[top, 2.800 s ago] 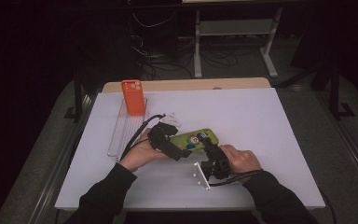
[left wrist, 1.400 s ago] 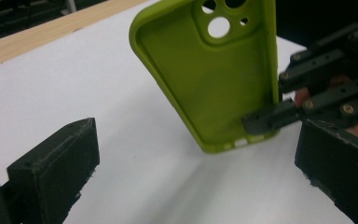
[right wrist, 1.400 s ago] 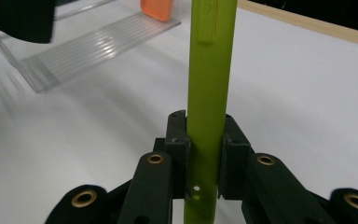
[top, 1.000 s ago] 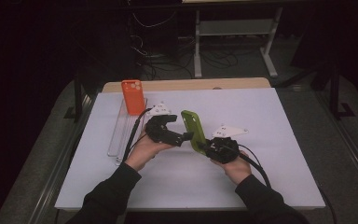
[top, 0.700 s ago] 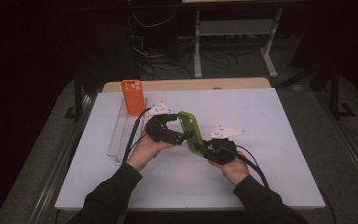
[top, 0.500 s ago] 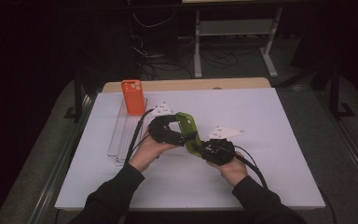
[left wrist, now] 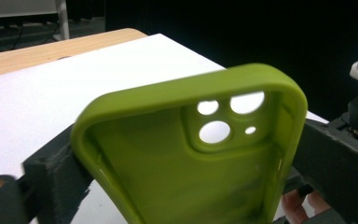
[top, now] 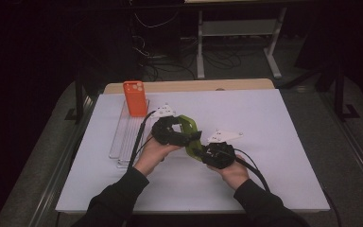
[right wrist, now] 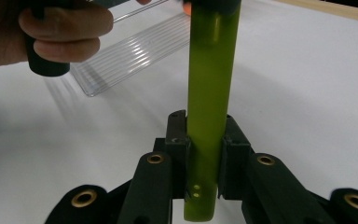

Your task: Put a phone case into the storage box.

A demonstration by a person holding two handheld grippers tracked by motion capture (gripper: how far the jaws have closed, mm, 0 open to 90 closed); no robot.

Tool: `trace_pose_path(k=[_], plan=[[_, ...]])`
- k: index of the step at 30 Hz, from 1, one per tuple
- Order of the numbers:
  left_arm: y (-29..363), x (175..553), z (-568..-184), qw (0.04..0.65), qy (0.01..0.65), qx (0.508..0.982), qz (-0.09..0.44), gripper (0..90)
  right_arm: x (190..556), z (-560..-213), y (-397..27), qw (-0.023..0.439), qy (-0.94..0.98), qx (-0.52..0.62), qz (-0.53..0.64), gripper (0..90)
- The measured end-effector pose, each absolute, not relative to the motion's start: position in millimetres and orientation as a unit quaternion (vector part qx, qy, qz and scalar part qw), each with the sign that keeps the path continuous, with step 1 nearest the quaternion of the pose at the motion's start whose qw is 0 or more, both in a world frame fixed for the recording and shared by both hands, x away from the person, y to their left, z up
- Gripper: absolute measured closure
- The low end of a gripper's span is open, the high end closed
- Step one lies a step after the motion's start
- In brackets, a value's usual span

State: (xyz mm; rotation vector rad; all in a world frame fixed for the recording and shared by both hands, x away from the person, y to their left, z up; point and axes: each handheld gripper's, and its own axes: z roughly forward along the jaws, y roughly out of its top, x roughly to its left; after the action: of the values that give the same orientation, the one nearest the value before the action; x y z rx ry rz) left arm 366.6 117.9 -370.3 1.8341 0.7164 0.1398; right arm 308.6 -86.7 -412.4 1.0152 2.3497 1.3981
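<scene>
Green phone case (left wrist: pixel 186 172): lower part cut off by the bottom edge of the left gripper view; in the right gripper view its top end runs past the upper edge. High view: case mostly hidden behind both grippers. Left gripper (top: pixel 172 132) fingers (left wrist: pixel 335 158) blurred, contact with case sides unclear. Orange case (top: pixel 135 98): its base sits behind the clear tray (top: pixel 127 137) rim.

A table (top: pixel 264 90) with a wooden far edge is covered by a white sheet (top: pixel 274 142), and on its far-left part lies a clear ribbed tray (top: pixel 125 142) with an orange phone case (top: pixel 135 98) standing at the tray's far end.
</scene>
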Motion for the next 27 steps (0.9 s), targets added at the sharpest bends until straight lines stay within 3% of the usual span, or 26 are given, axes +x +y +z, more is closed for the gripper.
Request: trace_pose_path(k=[11, 23, 25, 27], plan=[[120.2, 367.1, -370.9, 0.556, 0.319, 0.767, 0.044, 13.4, 308.4, -417.4, -81.4, 0.116, 0.811, 0.346, 0.457, 76.0], [121.2, 367.4, -369.1, 0.557, 0.320, 0.765, 0.041, 15.1, 308.9, -416.3, -83.0, 0.130, 0.814, 0.334, 0.457, 75.3], [119.4, 366.9, -367.6, 0.556, 0.320, 0.765, 0.051, 15.5, 309.6, -415.0, -84.6, 0.126, 0.814, 0.333, 0.459, 71.2], [118.8, 367.4, -364.9, 0.548, 0.315, 0.772, 0.071, 15.5, 309.7, -413.2, -88.3, 0.127, 0.815, 0.329, 0.461, 61.1]])
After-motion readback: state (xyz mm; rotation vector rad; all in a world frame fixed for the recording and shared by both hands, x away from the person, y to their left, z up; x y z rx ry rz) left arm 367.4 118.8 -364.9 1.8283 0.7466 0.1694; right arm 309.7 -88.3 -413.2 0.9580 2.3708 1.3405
